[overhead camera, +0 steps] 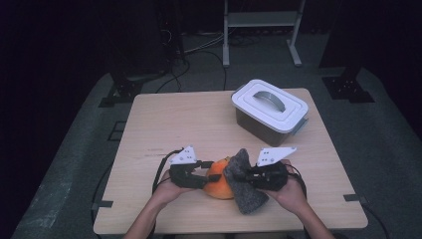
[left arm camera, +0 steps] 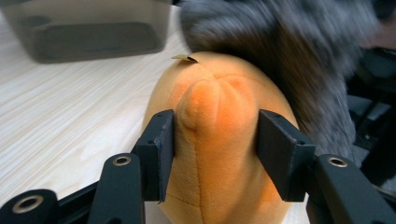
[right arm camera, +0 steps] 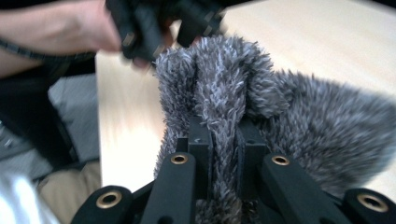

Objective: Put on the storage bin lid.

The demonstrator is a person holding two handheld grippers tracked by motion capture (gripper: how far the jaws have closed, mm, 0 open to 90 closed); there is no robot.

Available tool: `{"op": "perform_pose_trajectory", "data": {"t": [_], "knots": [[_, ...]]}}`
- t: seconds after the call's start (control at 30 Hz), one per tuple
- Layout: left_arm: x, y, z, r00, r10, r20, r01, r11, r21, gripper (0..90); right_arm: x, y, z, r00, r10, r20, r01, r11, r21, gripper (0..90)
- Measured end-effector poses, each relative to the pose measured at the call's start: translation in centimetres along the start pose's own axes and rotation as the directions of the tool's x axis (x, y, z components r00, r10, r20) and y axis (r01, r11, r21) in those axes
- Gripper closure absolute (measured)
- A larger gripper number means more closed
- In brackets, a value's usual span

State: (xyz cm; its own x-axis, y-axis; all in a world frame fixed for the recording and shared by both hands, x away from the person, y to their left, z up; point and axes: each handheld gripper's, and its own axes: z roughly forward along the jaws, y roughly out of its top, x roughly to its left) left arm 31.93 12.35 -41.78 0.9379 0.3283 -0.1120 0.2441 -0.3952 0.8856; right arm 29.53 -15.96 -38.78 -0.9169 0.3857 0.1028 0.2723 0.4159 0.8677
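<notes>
Near the table's (overhead camera: pixel 164 119) six o'clock edge, the orange plush toy (overhead camera: pixel 217 183) lay between the two hands, the grey furry cloth (overhead camera: pixel 244 191) draped against its three o'clock side. The left gripper (left arm camera: pixel 212 140) pinched a raised fold of the toy between its pads; the right gripper (right arm camera: pixel 223 144) was pressed tight on a ridge of the cloth. The step seemed to be rubbing the toy with the cloth. Done well, the left should hold firm while the right drew short strokes, cloth flat, not bunched. The lidded box (overhead camera: pixel 268 110) stood well apart at one o'clock.
</notes>
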Motion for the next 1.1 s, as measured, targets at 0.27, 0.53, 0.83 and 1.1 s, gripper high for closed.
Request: {"op": "perform_pose_trajectory", "data": {"t": [0.27, 0.53, 0.83, 1.1], "knots": [[-0.4, 0.1, 0.6, 1.0000, -0.004, 0.004, 0.004, 0.9999, 0.010, 37.9, -0.7, -0.7, 0.4, 0.9995, 0.026, -0.016, -0.025, 0.999, 0.042, 78.8], [-1.7, 0.7, 0.8, 0.9935, 0.113, 0.009, -0.113, 0.9935, 0.015, 49.0, 0.3, 0.5, 0.0, 0.9997, -0.024, 0.005, 0.024, 0.999, 0.030, 79.0], [-2.4, 1.1, 1.3, 0.9912, 0.129, 0.032, -0.129, 0.9916, 0.010, 49.8, 0.3, 1.1, -1.3, 0.9991, -0.025, 0.035, 0.025, 1.000, 0.019, 79.1], [-2.0, 0.9, 1.1, 0.9933, 0.113, 0.024, -0.113, 0.9935, 0.009, 50.9, -1.0, 0.0, -1.3, 0.9980, 0.020, 0.060, -0.023, 0.999, 0.044, 78.8]]}}
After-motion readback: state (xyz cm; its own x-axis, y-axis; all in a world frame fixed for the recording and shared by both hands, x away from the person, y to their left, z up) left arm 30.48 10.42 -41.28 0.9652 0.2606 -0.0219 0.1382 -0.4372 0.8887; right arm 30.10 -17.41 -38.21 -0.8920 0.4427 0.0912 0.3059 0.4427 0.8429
